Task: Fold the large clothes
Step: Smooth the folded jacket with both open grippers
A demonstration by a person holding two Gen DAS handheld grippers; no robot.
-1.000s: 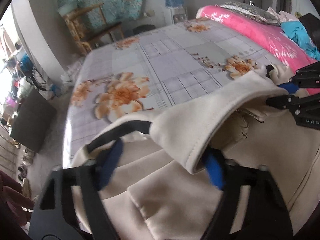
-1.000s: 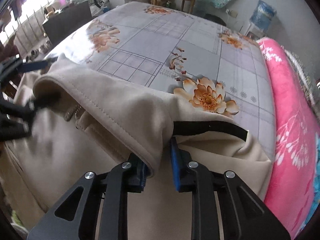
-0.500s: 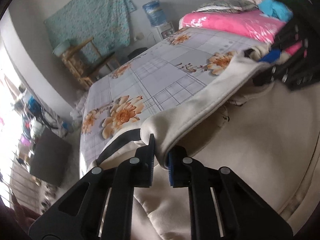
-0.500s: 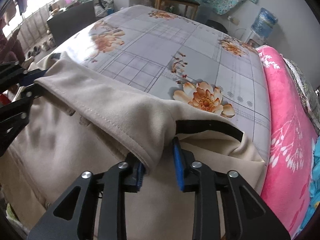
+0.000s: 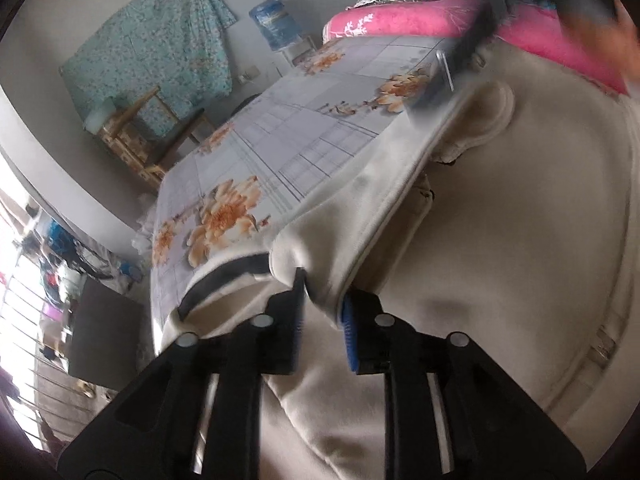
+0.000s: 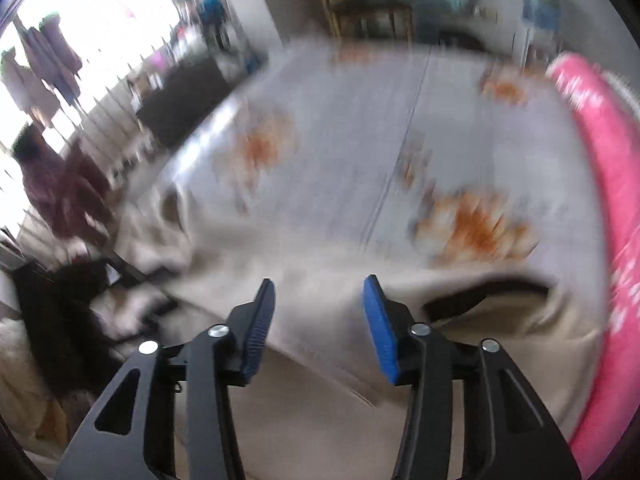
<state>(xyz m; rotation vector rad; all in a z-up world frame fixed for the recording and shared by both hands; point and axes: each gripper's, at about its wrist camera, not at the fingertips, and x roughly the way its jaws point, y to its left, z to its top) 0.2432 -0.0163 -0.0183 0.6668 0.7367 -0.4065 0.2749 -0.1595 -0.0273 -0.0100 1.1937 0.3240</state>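
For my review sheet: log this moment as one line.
stage: fold laid, releasing | left gripper: opening, cream garment fold between jaws | right gripper: opening, nothing gripped | surface: floral bedsheet

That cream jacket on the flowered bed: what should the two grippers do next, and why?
Probably draw the left gripper back off the cream jacket. The folded edge already lies flat on the garment, the right gripper has its jaws opening with nothing between them, and the left jaws are opening too, though a corner of fabric sits between them. Then regrip for the next fold.
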